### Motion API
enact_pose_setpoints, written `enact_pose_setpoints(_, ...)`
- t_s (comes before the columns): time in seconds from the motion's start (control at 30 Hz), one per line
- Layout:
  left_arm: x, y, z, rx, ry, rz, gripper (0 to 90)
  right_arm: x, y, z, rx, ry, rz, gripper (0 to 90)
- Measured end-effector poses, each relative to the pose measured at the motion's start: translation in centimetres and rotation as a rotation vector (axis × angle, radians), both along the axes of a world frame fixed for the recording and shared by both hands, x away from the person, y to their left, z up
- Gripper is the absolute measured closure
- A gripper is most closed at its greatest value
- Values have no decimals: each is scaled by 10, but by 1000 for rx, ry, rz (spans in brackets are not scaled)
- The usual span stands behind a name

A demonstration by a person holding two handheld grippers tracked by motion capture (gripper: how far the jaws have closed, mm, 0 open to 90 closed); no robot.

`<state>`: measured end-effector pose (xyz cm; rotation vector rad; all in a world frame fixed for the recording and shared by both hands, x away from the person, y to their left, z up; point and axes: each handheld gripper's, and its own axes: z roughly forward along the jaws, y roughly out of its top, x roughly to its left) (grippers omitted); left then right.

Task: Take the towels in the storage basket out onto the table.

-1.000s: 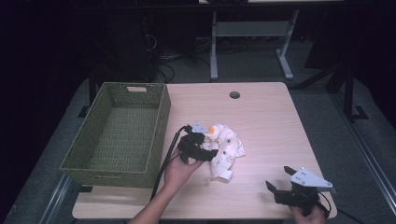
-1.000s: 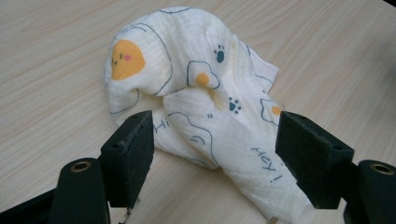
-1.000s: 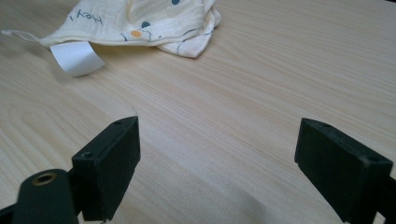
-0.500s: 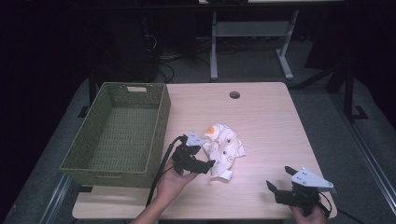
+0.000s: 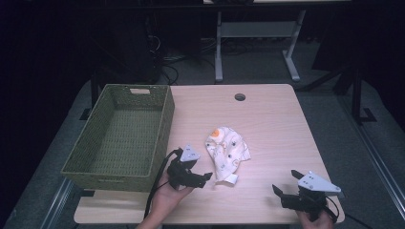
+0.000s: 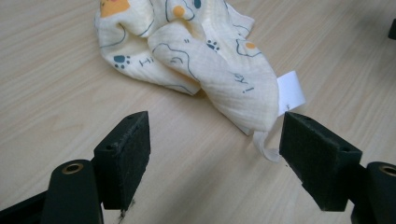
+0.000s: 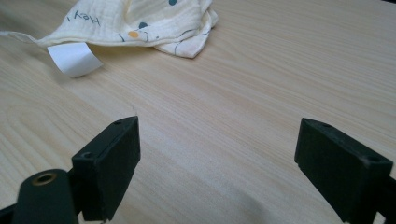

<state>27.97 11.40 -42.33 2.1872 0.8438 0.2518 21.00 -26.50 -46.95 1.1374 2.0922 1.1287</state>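
Observation:
A crumpled cream cloth (image 5: 227, 152) with orange and dark-blue prints lies mid-table, a white label (image 5: 232, 179) at its near end. My left gripper (image 5: 202, 177) sits just left of that near end, open, with bare table between its pads. In the left gripper view the cloth (image 6: 205, 60) is ahead of the open jaws (image 6: 215, 144), and its hem hangs close to the right pad (image 6: 317, 158). My right gripper (image 5: 285, 182) rests open near the front right edge. From the right gripper view the cloth (image 7: 149, 23) and label (image 7: 74, 58) lie well beyond the gripper (image 7: 219, 154).
A green woven basket (image 5: 165, 124) stands empty on the table's left side, its near corner beside my left hand. A round cable hole (image 5: 239, 97) sits at the back of the wooden table (image 5: 277, 129). Desk legs and cables are on the floor behind.
My left gripper has drawn back from the cloth toward the near edge. The cloth stays lying on the table. The right gripper has not moved.

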Motion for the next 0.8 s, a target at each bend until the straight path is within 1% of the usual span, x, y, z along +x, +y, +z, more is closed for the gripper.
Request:
enact_pose_setpoints(0.07,-2,2,-1,-2,4,0,242,0,1,0,-3,0,1,138)
enact_pose_setpoints(0.17,-5,7,-2,-2,-3,-3,243,0,2,0,-6,-1,5,138)
enact_pose_setpoints(0.27,-9,10,-4,-3,-1,-3,243,0,2,0,-5,-1,2,138)
enact_pose_setpoints(0.33,-12,12,-4,-3,0,-6,242,0,1,-1,-5,2,1,138)
enact_pose_setpoints(0.43,-19,15,-6,-13,6,-10,242,-1,2,-1,-6,-1,1,138)
enact_pose_setpoints(0.5,-24,16,-9,1,-10,-14,242,-1,2,-1,-6,2,0,138)
enact_pose_setpoints(0.57,-27,18,-11,-4,-9,-15,243,-1,3,-1,-5,-2,-1,138)
enact_pose_setpoints(0.7,-28,23,-12,-31,8,-5,242,-3,4,1,1,-9,-4,136)
enact_pose_setpoints(0.77,-30,24,-11,-19,-2,-15,242,-5,4,2,6,-16,-5,136)
enact_pose_setpoints(0.8,-31,24,-11,-25,-4,-15,242,-6,3,1,9,-18,-7,136)
